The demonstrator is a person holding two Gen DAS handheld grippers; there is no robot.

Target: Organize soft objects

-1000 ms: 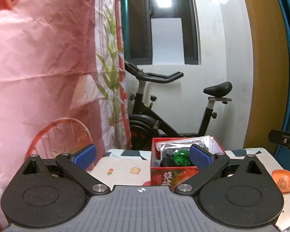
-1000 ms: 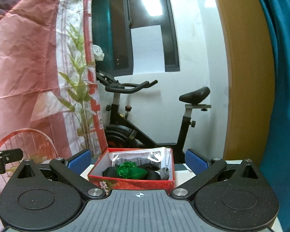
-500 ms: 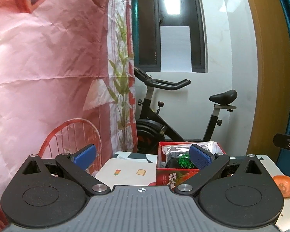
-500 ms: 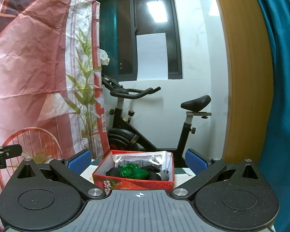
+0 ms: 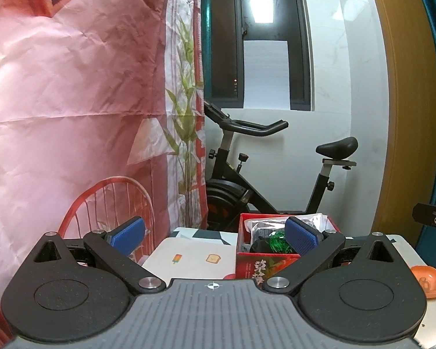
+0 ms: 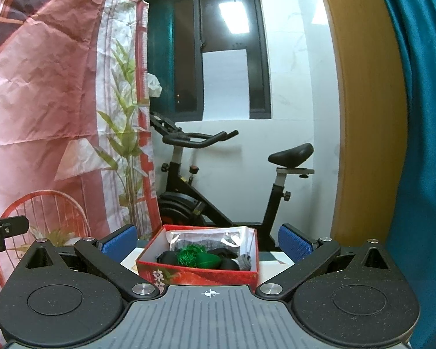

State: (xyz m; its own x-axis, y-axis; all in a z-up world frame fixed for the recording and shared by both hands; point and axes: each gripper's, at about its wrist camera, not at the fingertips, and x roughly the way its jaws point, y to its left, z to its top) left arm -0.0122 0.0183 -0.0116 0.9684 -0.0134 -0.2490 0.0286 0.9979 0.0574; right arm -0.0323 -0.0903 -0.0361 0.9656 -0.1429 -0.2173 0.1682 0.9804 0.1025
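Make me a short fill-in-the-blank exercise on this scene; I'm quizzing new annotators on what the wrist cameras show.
1. The green tinsel ball lies inside the ____ box.
2. Both the left gripper and the right gripper have their jaws ____.
3. Behind the table stands an exercise ____.
4. The small orange toy lies ____ the box.

Missing words: red; open; bike; outside

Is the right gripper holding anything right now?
No, the right gripper is open with nothing between its blue pads; the red box sits beyond them.
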